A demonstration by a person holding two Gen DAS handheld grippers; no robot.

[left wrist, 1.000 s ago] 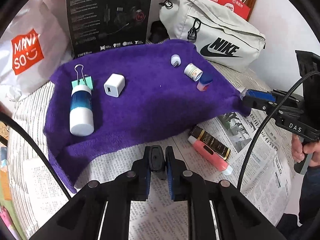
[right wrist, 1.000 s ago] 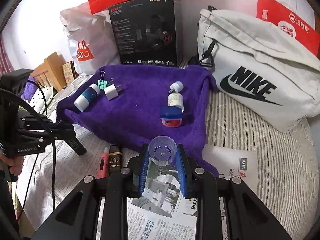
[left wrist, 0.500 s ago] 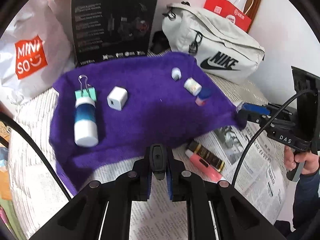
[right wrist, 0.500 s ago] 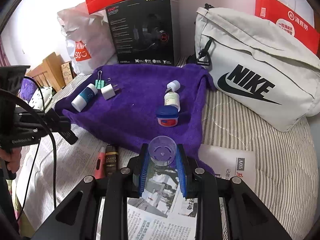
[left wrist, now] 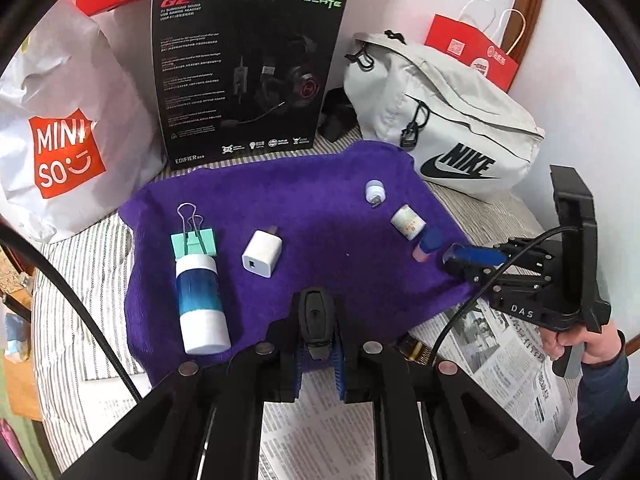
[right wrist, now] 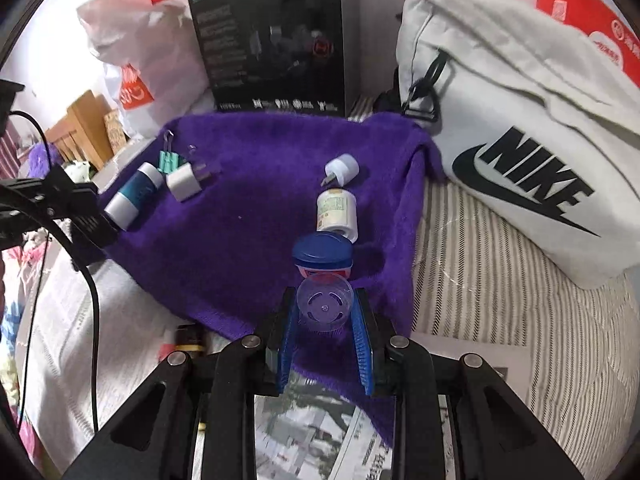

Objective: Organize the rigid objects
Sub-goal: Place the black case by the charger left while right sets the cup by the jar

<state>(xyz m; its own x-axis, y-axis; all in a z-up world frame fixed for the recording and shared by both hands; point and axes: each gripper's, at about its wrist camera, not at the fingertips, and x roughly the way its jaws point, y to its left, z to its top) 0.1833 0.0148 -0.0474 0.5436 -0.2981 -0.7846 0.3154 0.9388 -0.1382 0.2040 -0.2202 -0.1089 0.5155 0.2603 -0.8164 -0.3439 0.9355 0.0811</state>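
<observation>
My left gripper (left wrist: 318, 344) is shut on a small black key fob (left wrist: 316, 318), held over the near edge of the purple towel (left wrist: 320, 216). On the towel lie a blue-and-white bottle (left wrist: 199, 300), a green binder clip (left wrist: 194, 240), a white charger (left wrist: 262, 254), a small white cap (left wrist: 375, 191), a white jar (left wrist: 407, 222) and a blue-lidded pink jar (left wrist: 428, 242). My right gripper (right wrist: 325, 312) is shut on a clear plastic cup (right wrist: 325, 306), just short of the blue-lidded jar (right wrist: 322, 256) at the towel's right side.
A black headset box (left wrist: 244, 76), a Miniso bag (left wrist: 60, 140) and a white Nike bag (left wrist: 452, 120) stand behind the towel. Newspaper (left wrist: 516, 360) covers the near bed. A dark tube (right wrist: 190, 338) lies on it beside the towel.
Both grippers moved forward toward the towel, each keeping its object. The right gripper with the cup now sits close to the blue-lidded jar; the left with the fob reached the towel's near edge.
</observation>
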